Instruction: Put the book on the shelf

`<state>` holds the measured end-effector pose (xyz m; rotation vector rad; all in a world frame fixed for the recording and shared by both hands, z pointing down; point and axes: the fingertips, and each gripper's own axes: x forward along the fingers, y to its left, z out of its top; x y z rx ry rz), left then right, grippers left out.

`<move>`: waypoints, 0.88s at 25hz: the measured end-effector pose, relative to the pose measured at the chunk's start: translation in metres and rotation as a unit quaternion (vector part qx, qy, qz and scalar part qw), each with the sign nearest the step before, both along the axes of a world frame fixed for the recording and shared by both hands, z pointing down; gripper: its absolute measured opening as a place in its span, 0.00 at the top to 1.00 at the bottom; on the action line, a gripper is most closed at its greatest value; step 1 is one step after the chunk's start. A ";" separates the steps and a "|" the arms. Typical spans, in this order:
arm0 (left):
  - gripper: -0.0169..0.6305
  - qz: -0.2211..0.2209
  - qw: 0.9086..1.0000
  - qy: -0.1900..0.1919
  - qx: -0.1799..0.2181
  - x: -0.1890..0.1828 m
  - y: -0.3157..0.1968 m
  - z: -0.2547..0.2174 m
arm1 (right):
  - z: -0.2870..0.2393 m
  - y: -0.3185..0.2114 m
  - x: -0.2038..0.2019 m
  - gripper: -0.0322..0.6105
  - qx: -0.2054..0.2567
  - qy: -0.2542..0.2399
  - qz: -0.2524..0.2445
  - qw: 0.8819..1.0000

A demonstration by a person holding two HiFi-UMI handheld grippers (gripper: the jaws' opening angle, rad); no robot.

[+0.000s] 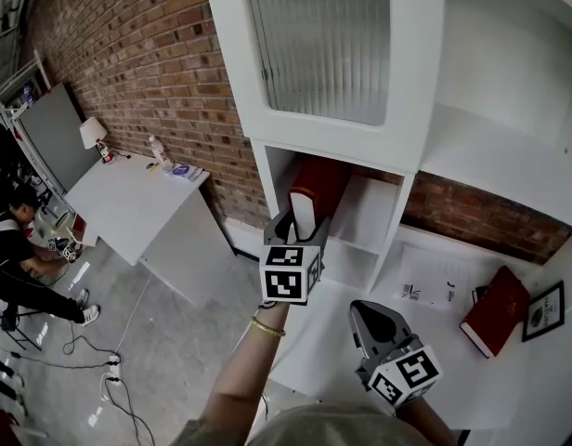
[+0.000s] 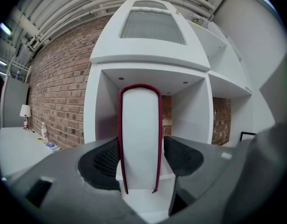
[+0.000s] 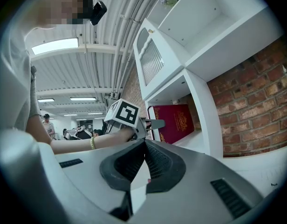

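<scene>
Red-covered, the book [image 1: 319, 186] stands in the low open compartment of the white shelf [image 1: 365, 216] in the head view, below the ribbed glass door [image 1: 325, 40]. The left gripper [image 1: 302, 217] reaches level into that compartment, while the right gripper [image 1: 373, 311] hovers apart over the white ledge [image 1: 342, 328]. A second red book [image 1: 495, 310] lies flat further right.

In the left gripper view the book [image 2: 140, 139] stands upright, long axis vertical, its white page edge facing out and its spine toward the back. The left gripper [image 2: 141, 158] is spread wide around it. The right pad [image 2: 181, 157] stands clear of the cover; whether the left pad [image 2: 105, 160] touches cannot be told.

In the right gripper view the right gripper [image 3: 144, 159] is clenched on nothing. Beyond it, the book [image 3: 175, 122] shows its gilt-stamped cover side-on.
</scene>
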<state>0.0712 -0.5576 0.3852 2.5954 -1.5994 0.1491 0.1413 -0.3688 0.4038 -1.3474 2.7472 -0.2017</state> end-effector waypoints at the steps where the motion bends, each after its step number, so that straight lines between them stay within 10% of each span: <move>1: 0.54 -0.001 1.000 0.004 0.001 -0.001 0.005 -0.001 | 0.001 0.002 -0.002 0.94 0.000 0.001 -0.001 1.000; 22: 0.54 0.013 0.999 0.049 0.008 -0.019 0.109 -0.008 | -0.004 0.039 -0.014 0.94 0.014 0.002 0.009 1.000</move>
